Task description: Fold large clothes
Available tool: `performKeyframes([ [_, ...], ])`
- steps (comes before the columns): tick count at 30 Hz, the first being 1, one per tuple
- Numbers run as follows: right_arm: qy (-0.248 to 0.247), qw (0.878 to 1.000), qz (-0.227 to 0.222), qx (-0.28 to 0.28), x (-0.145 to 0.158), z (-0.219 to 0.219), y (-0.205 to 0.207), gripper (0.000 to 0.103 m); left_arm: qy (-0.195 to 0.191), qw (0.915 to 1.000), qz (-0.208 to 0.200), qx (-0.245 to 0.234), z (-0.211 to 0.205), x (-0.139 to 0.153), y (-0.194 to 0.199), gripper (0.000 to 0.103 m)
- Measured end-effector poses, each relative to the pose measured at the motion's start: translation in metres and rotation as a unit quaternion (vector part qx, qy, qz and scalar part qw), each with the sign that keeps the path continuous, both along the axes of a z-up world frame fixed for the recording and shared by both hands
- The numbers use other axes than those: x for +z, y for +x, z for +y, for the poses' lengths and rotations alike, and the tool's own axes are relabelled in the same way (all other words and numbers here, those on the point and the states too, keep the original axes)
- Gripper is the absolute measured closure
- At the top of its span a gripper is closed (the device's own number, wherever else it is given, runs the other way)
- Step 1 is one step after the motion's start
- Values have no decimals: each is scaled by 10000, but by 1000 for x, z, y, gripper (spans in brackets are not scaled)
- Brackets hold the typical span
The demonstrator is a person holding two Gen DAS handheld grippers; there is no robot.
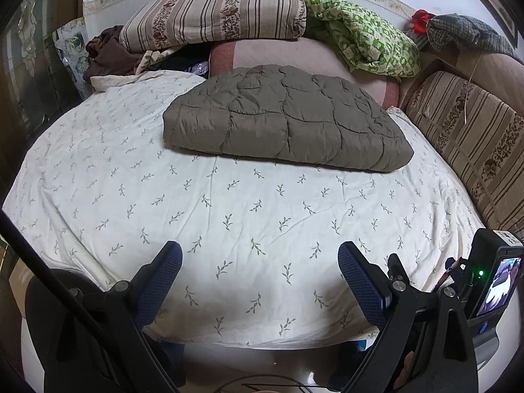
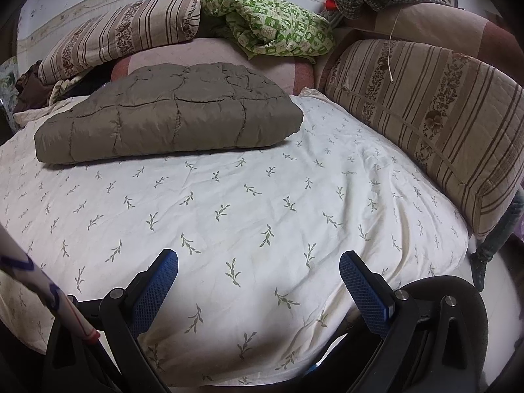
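Nearest the lens, the left gripper (image 1: 260,262) stood with its blue pads spread wide and held nothing; the right gripper (image 2: 258,270) was equally wide and empty, both hanging over the near edge of the leaf-print sheet (image 1: 229,229). Toward twelve o'clock, well apart from either, the grey-brown quilted garment (image 1: 285,121) lay as a compact padded rectangle. It looked already folded, so little seemed left beyond perhaps a final tidy. Striped pillows (image 2: 435,121) lay at two o'clock.
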State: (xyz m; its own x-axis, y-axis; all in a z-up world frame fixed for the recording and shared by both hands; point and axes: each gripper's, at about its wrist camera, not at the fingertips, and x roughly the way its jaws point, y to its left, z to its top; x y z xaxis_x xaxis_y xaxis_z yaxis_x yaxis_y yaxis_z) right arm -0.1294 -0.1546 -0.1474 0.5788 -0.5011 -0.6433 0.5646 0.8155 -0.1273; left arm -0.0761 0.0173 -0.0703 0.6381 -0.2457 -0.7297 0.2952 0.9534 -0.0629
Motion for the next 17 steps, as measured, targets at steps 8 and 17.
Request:
performKeyframes([
  [8, 148, 9998, 67, 134, 6, 2, 6, 2, 35, 9997, -10, 249, 10, -4, 10, 8],
  [17, -161, 9976, -234, 627, 53, 29, 8, 2, -48, 9978, -239, 624, 38, 7, 8, 8],
])
